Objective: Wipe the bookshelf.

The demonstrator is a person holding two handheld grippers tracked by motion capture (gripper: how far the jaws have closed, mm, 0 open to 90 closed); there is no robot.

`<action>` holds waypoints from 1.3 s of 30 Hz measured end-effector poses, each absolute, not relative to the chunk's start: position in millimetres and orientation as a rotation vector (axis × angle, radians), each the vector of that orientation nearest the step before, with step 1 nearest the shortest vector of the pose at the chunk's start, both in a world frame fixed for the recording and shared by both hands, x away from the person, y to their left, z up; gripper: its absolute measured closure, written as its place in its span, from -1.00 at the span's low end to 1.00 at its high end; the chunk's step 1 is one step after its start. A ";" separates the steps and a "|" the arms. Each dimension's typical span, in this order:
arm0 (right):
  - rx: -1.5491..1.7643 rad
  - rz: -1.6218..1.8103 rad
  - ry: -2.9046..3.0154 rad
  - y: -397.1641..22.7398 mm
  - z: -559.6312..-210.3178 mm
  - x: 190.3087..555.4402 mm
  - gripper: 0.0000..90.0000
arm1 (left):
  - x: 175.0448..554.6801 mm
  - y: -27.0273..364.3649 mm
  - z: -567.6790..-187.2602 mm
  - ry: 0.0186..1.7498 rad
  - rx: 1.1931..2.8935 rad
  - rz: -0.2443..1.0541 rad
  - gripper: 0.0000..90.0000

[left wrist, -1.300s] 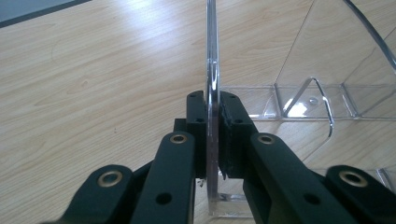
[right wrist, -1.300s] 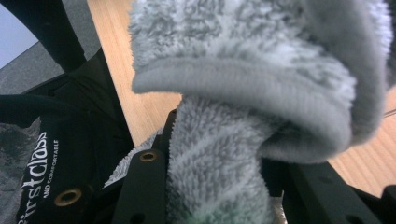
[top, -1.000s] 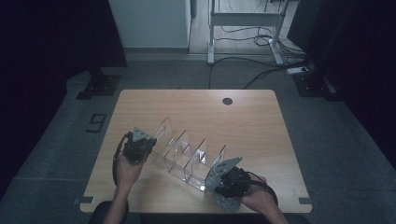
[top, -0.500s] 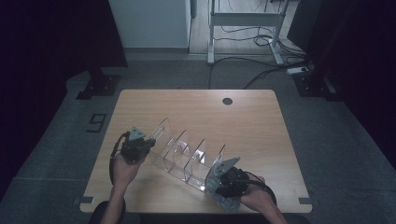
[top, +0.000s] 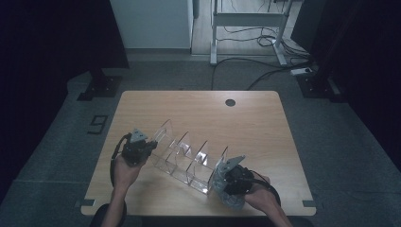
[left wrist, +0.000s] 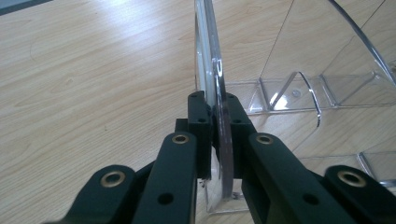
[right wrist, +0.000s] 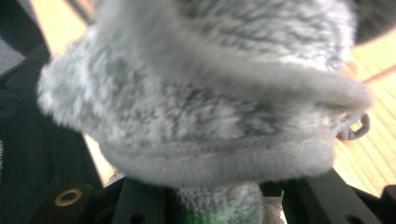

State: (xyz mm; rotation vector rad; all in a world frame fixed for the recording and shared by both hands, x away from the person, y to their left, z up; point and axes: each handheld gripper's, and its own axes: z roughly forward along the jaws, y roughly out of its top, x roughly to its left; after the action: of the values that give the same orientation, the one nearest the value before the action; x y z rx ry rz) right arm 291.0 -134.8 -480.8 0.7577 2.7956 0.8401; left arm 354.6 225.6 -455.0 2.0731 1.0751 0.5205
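The clear acrylic rack (top: 187, 158) runs slantwise between my two hands, barring the tabletop's (top: 255, 127) near middle; its upright dividers leave narrow slots (open from above). The far edge and right side lie open.

A dark floor marker (top: 97, 124) at nine o'clock from the table (top: 265, 118) shows a "9".

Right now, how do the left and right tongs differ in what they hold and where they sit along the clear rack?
The left tongs pinch a thin panel of the clear acrylic divider rack at its far-left end; the right tongs grip a fluffy grey microfibre cloth at the rack's near-right end. The left jaws stand almost closed on the hard plate; the right jaws stand wider around the soft cloth. Both are hand-held over the light wooden table.
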 end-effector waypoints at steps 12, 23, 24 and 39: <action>0.852 0.845 2.735 -144.0 -482.9 305.7 0.39 | 354.7 225.6 -455.1 1.076 2.071 0.520 0.90; 0.900 0.848 2.697 -150.8 -483.4 318.2 0.39 | 354.5 225.2 -455.1 1.079 2.072 0.525 0.89; 0.905 0.847 2.690 -151.5 -483.5 319.6 0.39 | 354.4 225.2 -455.1 1.080 2.072 0.527 0.89; 0.993 0.832 2.629 -162.4 -486.0 342.1 0.40 | 354.5 225.2 -455.0 1.080 2.072 0.526 0.89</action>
State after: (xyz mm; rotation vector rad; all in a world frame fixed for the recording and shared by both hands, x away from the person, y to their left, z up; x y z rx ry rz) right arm 342.1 -162.4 -486.0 0.9932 2.6292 0.8324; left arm 354.5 225.2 -455.0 2.0721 1.0804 0.5255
